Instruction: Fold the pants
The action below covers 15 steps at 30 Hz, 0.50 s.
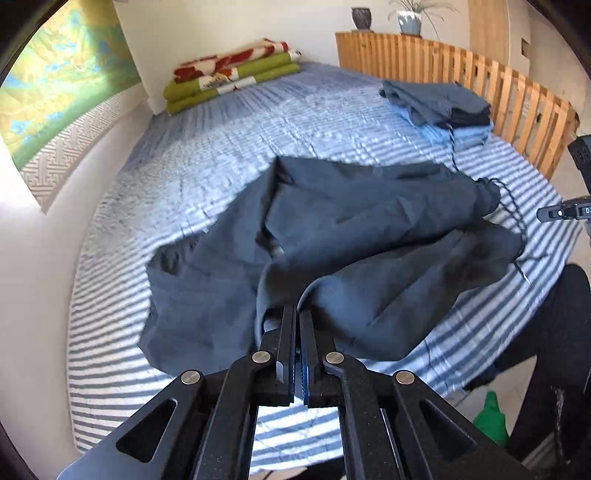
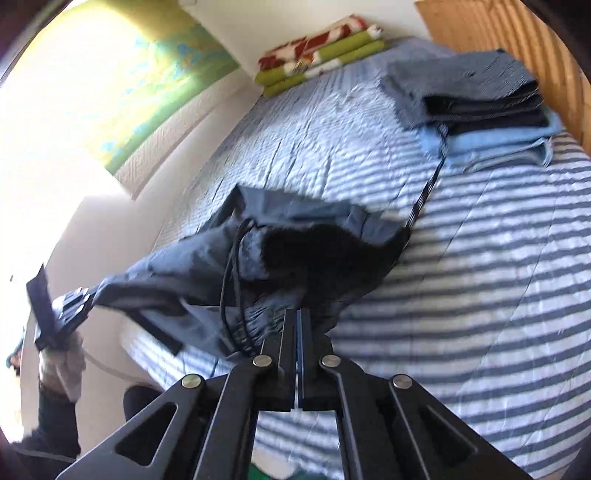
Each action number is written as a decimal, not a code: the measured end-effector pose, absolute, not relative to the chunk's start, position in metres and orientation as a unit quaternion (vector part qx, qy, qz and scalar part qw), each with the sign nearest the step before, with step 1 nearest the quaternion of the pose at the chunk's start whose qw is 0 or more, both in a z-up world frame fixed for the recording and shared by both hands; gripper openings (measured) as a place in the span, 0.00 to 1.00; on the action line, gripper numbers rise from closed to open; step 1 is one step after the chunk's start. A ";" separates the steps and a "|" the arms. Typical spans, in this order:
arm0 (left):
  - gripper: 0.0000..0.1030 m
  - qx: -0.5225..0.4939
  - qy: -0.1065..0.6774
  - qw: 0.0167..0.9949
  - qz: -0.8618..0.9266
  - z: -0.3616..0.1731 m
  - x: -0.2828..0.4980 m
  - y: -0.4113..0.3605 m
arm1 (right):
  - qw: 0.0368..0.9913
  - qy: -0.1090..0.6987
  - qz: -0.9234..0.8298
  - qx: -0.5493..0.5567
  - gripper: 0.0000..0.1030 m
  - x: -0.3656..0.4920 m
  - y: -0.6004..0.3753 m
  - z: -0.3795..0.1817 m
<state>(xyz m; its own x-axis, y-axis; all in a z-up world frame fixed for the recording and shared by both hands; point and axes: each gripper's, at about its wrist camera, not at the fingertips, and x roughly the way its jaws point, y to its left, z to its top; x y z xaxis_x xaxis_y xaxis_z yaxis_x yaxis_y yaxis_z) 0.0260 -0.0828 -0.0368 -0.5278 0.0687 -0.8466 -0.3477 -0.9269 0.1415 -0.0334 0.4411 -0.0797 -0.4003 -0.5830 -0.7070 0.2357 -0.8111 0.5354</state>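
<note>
Close up, the left gripper (image 1: 298, 314) has its two black fingers pressed tight together, with a fold of the dark pants (image 1: 332, 251) pinched between them. The right gripper (image 2: 298, 317) is squeezed tight too, and it pinches another part of the same pants (image 2: 266, 266), near the bunched top where a black cord (image 2: 231, 280) hangs in a loop. The pants are lifted at both pinched spots and sag in the middle. The rest of them lies crumpled on the bed (image 1: 110, 369).

In the right wrist view, the left gripper shows at the far left edge (image 2: 70, 306), with a gloved hand (image 2: 62, 365) under it. The cloth stretches between the two grippers.

The bed has a cover with blue and white stripes. Nothing here is a box or a basket; the bed holds everything.

Farther back, on the right side of the bed, sits a pile of folded clothes (image 2: 476, 107), dark ones on top and light blue ones below. A thin dark string (image 2: 424, 192) runs from that pile toward the pants.

At the far end of the bed lies a folded blanket (image 1: 232, 74), green with red and white.

Behind the bed on the right is a wooden slat rail (image 1: 461, 70). Two pots (image 1: 386, 18) with plants stand on top of it. A green and yellow picture (image 1: 66, 74) hangs on the wall at the left.
</note>
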 end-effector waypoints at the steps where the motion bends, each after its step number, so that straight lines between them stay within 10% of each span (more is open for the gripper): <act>1: 0.05 -0.486 0.136 0.134 0.853 -0.044 0.027 -0.085 | 0.262 -0.153 -0.806 0.509 0.00 -0.026 0.433 -0.086; 9: 0.46 -0.457 0.062 0.100 0.882 -0.028 -0.009 -0.126 | 0.200 -0.165 -0.822 0.507 0.32 -0.051 0.439 -0.103; 15: 0.66 -0.481 0.097 0.045 0.870 -0.050 -0.100 -0.130 | 0.169 -0.214 -0.802 0.531 0.35 -0.120 0.431 -0.141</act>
<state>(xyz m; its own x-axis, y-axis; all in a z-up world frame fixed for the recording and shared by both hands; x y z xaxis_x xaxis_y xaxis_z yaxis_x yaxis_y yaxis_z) -0.1003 -0.1300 -0.0500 -0.5340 -0.0142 -0.8454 -0.1717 -0.9772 0.1249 -0.1204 0.4314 -0.1413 -0.3788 -0.4980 -0.7800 0.0442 -0.8516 0.5223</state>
